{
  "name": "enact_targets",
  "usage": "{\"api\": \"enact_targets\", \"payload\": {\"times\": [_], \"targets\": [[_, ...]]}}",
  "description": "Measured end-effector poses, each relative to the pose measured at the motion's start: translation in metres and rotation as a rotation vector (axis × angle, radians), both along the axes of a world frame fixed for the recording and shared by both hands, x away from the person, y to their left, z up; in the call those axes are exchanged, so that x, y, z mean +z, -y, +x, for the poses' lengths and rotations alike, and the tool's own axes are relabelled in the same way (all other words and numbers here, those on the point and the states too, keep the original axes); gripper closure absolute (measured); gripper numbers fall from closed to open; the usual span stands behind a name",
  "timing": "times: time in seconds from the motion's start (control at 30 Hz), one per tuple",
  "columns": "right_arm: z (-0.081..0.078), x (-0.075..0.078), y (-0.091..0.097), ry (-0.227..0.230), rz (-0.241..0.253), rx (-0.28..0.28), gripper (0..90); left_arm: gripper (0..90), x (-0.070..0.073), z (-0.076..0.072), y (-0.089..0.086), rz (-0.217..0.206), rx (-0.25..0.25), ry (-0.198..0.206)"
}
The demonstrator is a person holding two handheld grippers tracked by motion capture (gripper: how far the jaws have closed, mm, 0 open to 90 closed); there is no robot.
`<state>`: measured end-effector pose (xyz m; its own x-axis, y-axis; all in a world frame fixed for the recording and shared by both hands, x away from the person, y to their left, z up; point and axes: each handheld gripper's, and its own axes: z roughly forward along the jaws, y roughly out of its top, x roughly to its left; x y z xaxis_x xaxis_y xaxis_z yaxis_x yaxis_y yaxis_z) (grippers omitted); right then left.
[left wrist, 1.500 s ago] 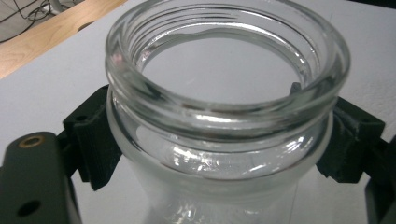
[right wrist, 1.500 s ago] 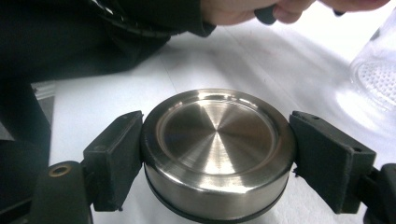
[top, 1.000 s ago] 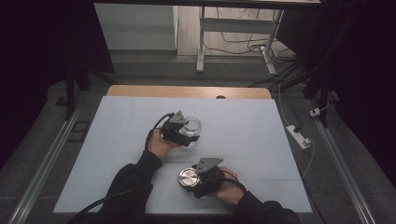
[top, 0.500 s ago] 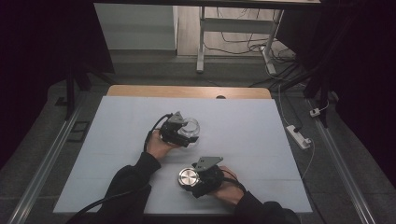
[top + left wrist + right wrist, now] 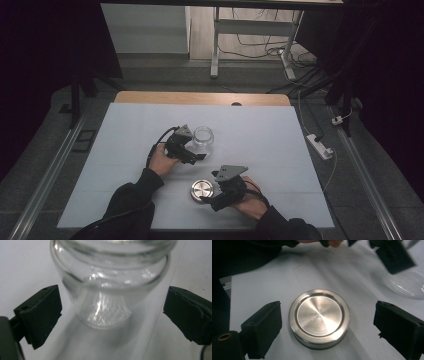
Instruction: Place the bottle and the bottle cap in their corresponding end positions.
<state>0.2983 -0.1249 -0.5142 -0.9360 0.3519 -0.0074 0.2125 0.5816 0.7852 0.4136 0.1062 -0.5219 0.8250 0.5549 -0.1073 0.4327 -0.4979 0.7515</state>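
A clear glass jar (image 5: pixel 203 136) stands upright and lidless on the white table (image 5: pixel 280 150). My left gripper (image 5: pixel 196 147) points at it from the left. In the left gripper view the jar (image 5: pixel 110 285) sits between the black pads (image 5: pixel 42 312), which stand apart from the glass; these jaws have just been opening. A round steel lid (image 5: pixel 201 190) lies flat near the front edge. My right gripper (image 5: pixel 214 191) reaches it from the right. Its jaws have also just been opening, and the lid (image 5: pixel 319 317) lies between them with a gap on each side.
The right gripper view shows the jar's base (image 5: pixel 409 283) at the far right, a pad of the left gripper (image 5: pixel 395 256) above it, and a dark sleeve (image 5: pixel 244 252) at the top left. A power strip (image 5: pixel 320 146) lies on the floor to the table's right.
Both pairs of jaws have opened. The left pads have come off the jar and the right pads off the lid. Jar, lid and both hands stay where they were.
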Motion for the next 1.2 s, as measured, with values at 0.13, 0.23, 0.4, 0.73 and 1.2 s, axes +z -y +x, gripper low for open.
{"api": "enact_targets", "payload": {"times": [0.13, 0.23, 0.4, 0.73, 1.2], "targets": [[0.003, 0.003, 0.008, 0.004, 0.007, -0.031, 7.4, 1.5, 0.003, -0.008, -0.009, 0.002, 0.018, -0.014], [0.006, 0.005, 0.015, -0.004, 0.009, -0.058, 6.5, 1.3, 0.006, -0.019, -0.018, 0.003, 0.018, -0.008], [0.011, 0.006, 0.025, -0.027, 0.009, -0.107, 5.0, 0.5, 0.009, -0.041, -0.03, 0.01, 0.018, -0.006], [0.006, 0.01, 0.05, -0.009, -0.001, -0.152, 3.3, 0.0, 0.016, -0.078, -0.048, -0.015, 0.018, -0.018], [0.001, 0.012, 0.08, -0.027, -0.002, -0.237, 0.0, 0.0, 0.018, -0.123, -0.076, -0.018, 0.056, -0.023]]}}
